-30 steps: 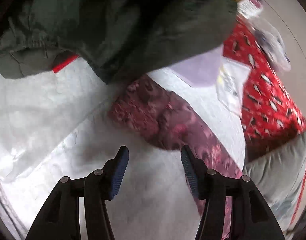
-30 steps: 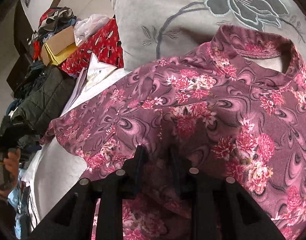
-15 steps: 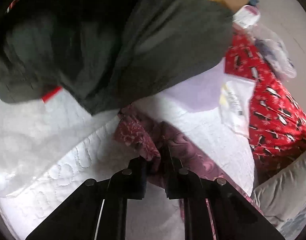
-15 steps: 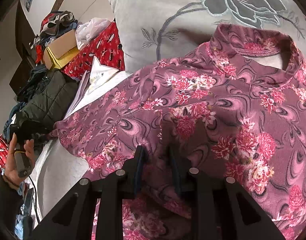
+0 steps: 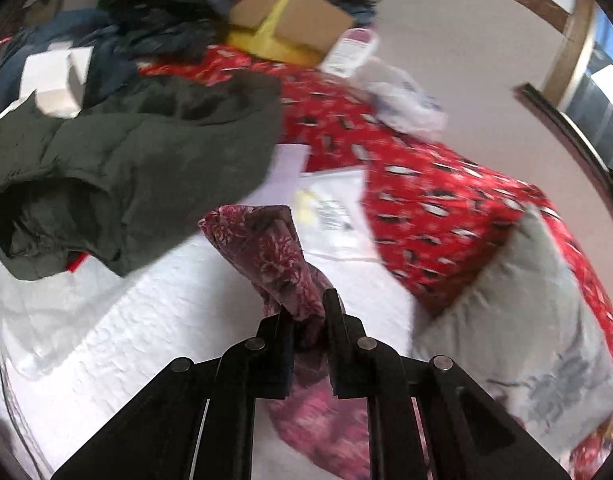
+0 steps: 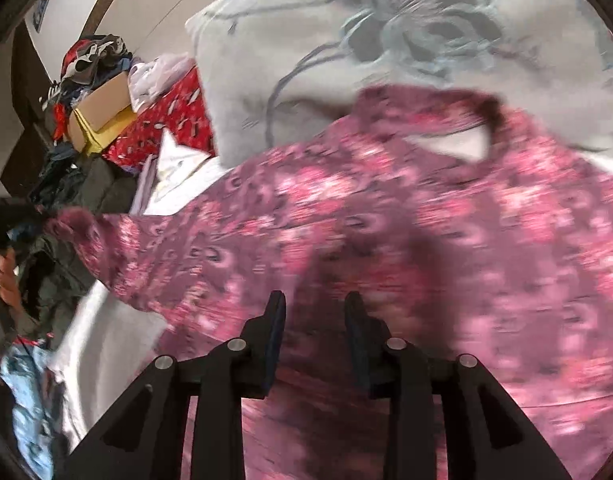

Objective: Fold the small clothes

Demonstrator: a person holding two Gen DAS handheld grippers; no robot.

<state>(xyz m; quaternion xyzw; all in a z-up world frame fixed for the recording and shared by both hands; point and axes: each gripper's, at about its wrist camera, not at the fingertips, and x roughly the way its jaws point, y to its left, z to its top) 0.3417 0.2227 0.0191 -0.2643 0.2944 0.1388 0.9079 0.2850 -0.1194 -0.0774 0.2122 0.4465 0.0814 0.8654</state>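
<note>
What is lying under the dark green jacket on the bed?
Under the dark green jacket I see the white quilt, a small red piece at its lower edge, and a pale purple sheet emerging beside it. Anything deeper beneath is covered.

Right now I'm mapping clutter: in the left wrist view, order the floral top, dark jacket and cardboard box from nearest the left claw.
1. Floral top, pinched in the left claw.
2. Dark jacket, upper left.
3. Cardboard box, far top centre.
</note>
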